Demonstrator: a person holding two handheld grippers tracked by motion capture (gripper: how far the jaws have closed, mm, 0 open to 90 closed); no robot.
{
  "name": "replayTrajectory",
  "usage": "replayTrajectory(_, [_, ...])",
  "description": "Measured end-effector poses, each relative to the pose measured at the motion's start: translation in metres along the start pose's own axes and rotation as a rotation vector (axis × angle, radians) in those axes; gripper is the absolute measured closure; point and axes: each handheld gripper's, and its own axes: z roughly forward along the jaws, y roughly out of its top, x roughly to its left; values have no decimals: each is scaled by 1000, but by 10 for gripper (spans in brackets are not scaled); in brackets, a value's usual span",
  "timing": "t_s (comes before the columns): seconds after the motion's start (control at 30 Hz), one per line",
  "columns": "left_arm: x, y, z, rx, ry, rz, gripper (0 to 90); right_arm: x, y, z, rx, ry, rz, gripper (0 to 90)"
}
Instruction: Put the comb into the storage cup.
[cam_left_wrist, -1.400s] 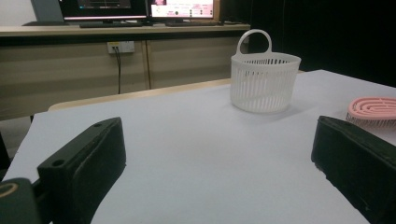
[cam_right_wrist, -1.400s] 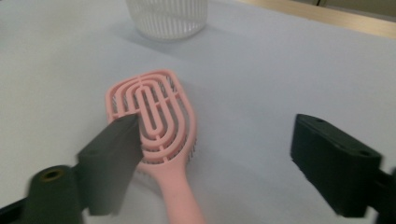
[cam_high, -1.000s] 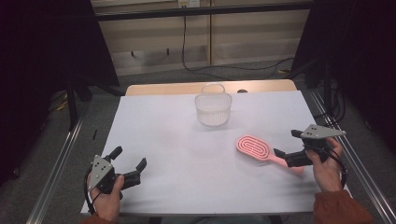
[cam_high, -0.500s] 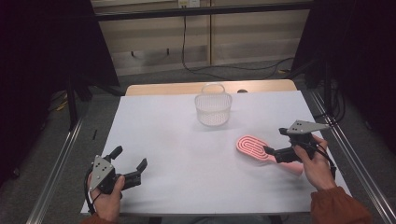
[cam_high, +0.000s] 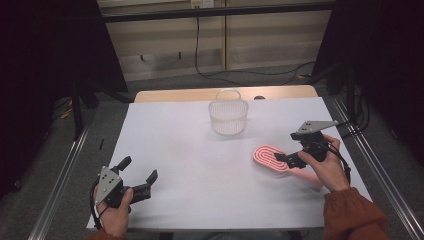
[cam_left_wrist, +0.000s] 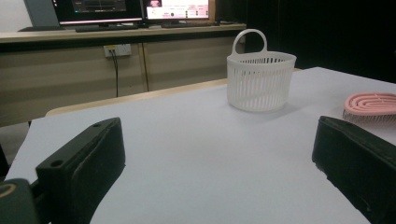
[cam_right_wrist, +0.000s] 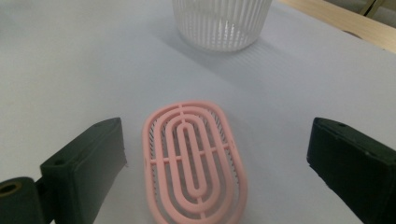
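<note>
Since the earlier frames the right tongs (cam_high: 284, 159) have travelled leftward over the white surface (cam_high: 200, 150) and now hover above the handle end of the pink oval plastic hairbrush (cam_high: 270, 158), while the left tongs (cam_high: 137, 175) have stayed in the same spot at the near left corner. In the right gripper view the right tongs (cam_right_wrist: 215, 163) are spread wide, one black jaw on each side of the brush's oval head (cam_right_wrist: 194, 161), with clear gaps between the jaws and the brush, so nothing is pinched. The brush lies flat, its looped pink ribs facing up and its bristles toward the surface. It rests on the right half of the surface, nearer the person than the white slatted plastic basket (cam_high: 228, 112) with its loop handle, which stands upright near the far middle edge, apart from the brush. The left tongs (cam_left_wrist: 219, 163) are also spread and hold nothing, with bare white surface between the jaws. In the left gripper view the basket (cam_left_wrist: 260, 77) stands ahead and the brush (cam_left_wrist: 371, 105) lies off to the right.
</note>
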Motion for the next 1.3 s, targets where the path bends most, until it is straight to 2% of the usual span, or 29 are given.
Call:
replayTrajectory(0.03, [0,0,0,-1,0,-4,26,1,4,4,25,-15,-8,52])
replayTrajectory(0.1, [0,-1,1,6,1,-13,26,1,8,8,23,-8,5,87])
replayTrajectory(0.27, [0,-1,1,7,-2,-7,26,0,16,15,31,-14,1,71])
replayTrajectory(0.37, [0,-1,1,12,-1,1,26,0,19,19,57,-6,-8,64])
replayTrajectory(0.47, [0,-1,1,12,-4,0,26,-1,17,23,107,9,-7,60])
replayTrajectory(0.5, [0,-1,1,11,-4,-1,26,-4,16,27,154,15,0,60])
replayTrajectory(0.57, [0,-1,1,13,-4,0,26,-5,15,28,164,21,3,59])
replayTrajectory(0.63, [0,-1,1,15,-2,1,26,-7,14,31,200,34,7,63])
replayTrajectory(0.73, [0,-2,2,20,1,2,26,-9,16,34,241,61,-17,49])
replayTrajectory(0.77, [-1,-2,3,24,0,3,26,-9,20,37,290,87,-42,47])
replayTrajectory(0.8, [-1,-2,3,25,1,4,26,-9,20,37,290,87,-42,47])
replayTrajectory(0.83, [-1,-1,3,24,0,5,27,-9,25,38,321,94,-52,59])
replayTrajectory(0.93, [-1,-1,3,20,2,4,27,-10,26,39,313,100,-53,30])
replayTrajectory(0.97, [0,-2,3,25,0,7,27,-10,25,41,327,108,-51,65])
replayTrajectory(1.0, [0,-2,2,27,3,10,27,-10,25,41,327,108,-51,65])
replayTrajectory(1.03, [0,-2,3,26,2,0,27,-12,23,42,353,126,-46,64])
replayTrajectory(1.13, [0,-2,2,20,-7,1,26,-14,19,42,359,112,-40,36])
replayTrajectory(1.23, [-1,-1,2,22,-8,2,27,-15,16,43,375,128,-42,72])
replayTrajectory(1.3, [-2,-1,2,22,-10,5,27,-15,12,45,393,127,-46,54])
